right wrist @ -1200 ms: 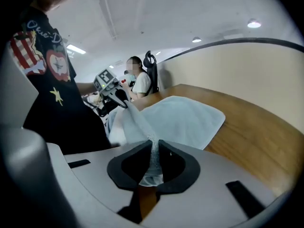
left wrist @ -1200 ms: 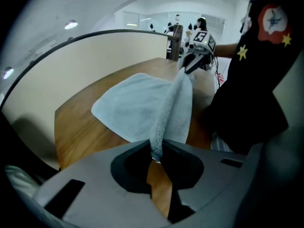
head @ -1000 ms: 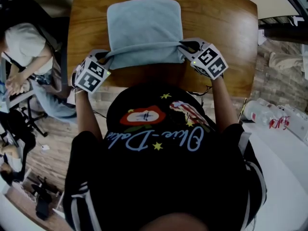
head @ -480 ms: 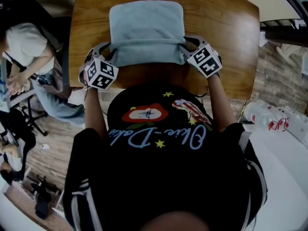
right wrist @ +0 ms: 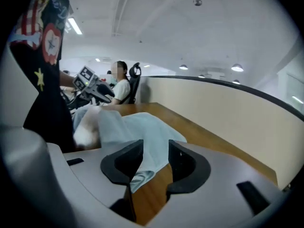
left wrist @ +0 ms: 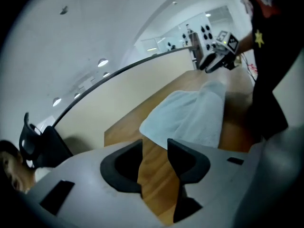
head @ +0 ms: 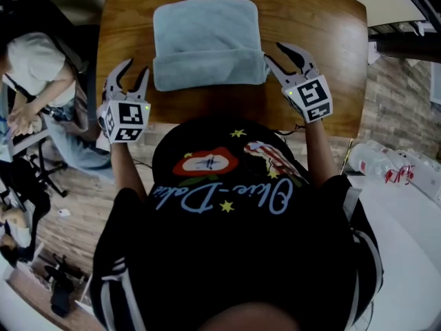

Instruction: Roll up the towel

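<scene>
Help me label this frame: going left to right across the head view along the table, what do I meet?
The left gripper, jaws opening on nothing → towel → right gripper, jaws opening, towel's corner showing between them, ungripped.

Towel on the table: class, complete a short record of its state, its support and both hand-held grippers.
towel: light blue, near edge rolled, rest flat
support: wooden table
left hand-held gripper: jaws opening, nothing between them, off the roll's left end
right hand-held gripper: jaws opening, gripping nothing, by the roll's right end
</scene>
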Available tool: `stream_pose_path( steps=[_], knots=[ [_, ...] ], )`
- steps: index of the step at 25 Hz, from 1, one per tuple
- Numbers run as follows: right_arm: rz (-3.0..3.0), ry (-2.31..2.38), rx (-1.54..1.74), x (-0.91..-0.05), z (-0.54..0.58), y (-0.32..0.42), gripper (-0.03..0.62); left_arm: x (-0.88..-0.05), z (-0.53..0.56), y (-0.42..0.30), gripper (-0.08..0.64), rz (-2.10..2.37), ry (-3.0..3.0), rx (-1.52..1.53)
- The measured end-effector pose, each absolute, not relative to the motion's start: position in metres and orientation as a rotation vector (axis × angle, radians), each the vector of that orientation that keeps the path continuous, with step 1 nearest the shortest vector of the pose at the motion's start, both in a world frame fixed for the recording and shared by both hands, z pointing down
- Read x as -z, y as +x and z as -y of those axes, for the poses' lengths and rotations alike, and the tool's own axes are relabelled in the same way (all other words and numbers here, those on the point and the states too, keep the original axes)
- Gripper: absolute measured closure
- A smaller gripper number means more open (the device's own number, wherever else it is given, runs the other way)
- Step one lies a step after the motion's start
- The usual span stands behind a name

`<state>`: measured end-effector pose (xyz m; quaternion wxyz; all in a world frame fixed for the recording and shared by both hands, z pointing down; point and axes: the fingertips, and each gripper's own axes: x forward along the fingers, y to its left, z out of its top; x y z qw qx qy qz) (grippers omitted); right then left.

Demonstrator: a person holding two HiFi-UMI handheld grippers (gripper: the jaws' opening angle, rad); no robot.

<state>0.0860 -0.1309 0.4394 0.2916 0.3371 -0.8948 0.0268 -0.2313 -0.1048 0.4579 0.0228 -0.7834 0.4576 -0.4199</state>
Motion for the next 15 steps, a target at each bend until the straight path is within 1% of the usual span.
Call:
stream_pose_path(
  steps=[4, 8, 11, 15],
  knots=[
    [2.339, 0.563, 0.049, -0.459, 0.08, 0.061, 0.437, -0.469, 0.068, -0.2, 0.399, -1.087, -2.382, 1.4],
    [2.17, 0.317, 0.169, -0.501, 0.05, 0.054, 0.437, -0.5, 0.042, -0.18, 0.394, -0.878, -2.385, 1.524],
    [2.075, 0.261, 0.2, -0.525, 0.049, 0.06, 0.436, -0.524, 0.036, -0.168, 0.326, -0.77, -2.366, 1.601],
    [2.034, 0.285, 0.207, -0.54, 0.063, 0.06, 0.436, -0.538, 0.049, -0.165, 0.316, -0.759, -2.286, 1.638]
  ],
)
